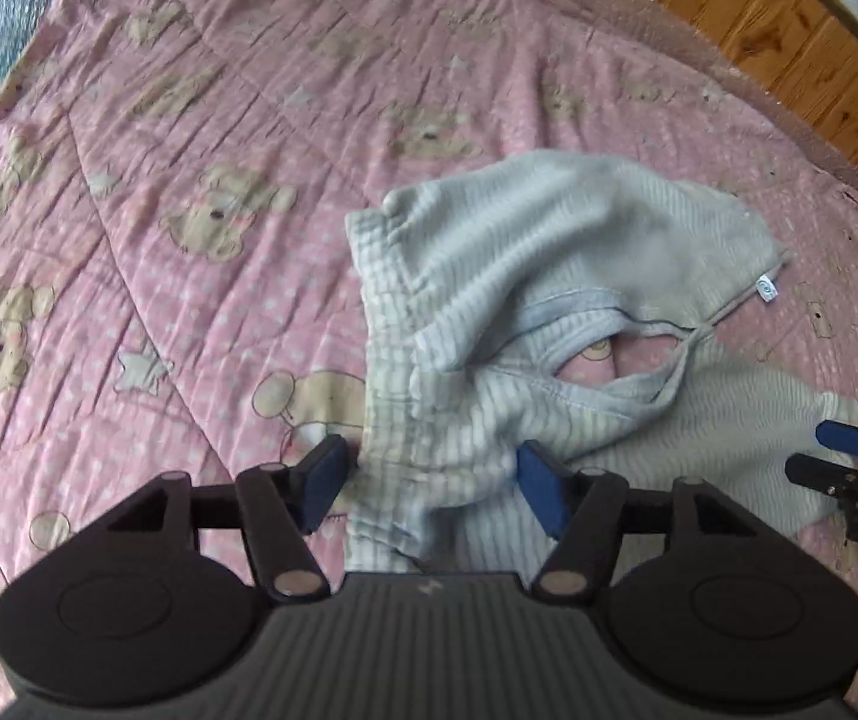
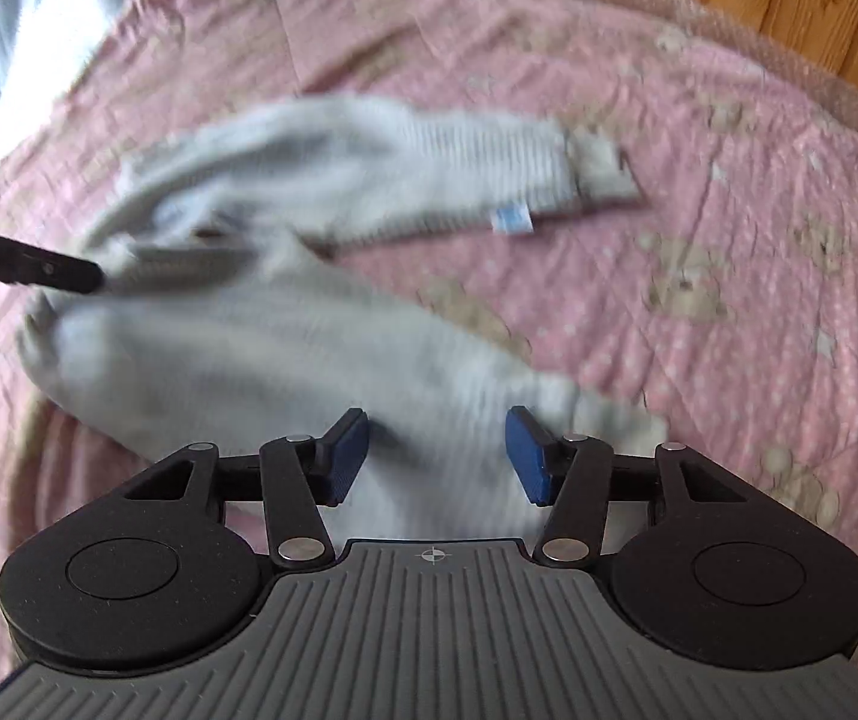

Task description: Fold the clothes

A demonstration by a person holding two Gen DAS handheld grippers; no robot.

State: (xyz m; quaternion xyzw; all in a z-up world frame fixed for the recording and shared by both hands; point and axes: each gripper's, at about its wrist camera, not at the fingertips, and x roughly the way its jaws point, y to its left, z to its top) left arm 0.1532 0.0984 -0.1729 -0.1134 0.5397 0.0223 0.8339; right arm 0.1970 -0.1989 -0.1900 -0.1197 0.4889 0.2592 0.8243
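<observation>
A light grey ribbed garment [image 1: 549,300] lies crumpled on a pink bear-print quilt [image 1: 159,180]. My left gripper [image 1: 432,480] is open, its blue pads on either side of a bunched part of the cloth. My right gripper [image 2: 438,456] is open over a grey sleeve or leg of the same garment [image 2: 261,354]; that view is blurred. The right gripper also shows at the right edge of the left wrist view [image 1: 837,450], at the garment's end. The left gripper's finger [image 2: 27,267] reaches into the right wrist view from the left.
The quilt [image 2: 699,210] covers the whole bed. A wooden plank wall [image 1: 789,30] runs behind the bed at the top right. A white tag [image 1: 766,287] hangs off the garment's edge.
</observation>
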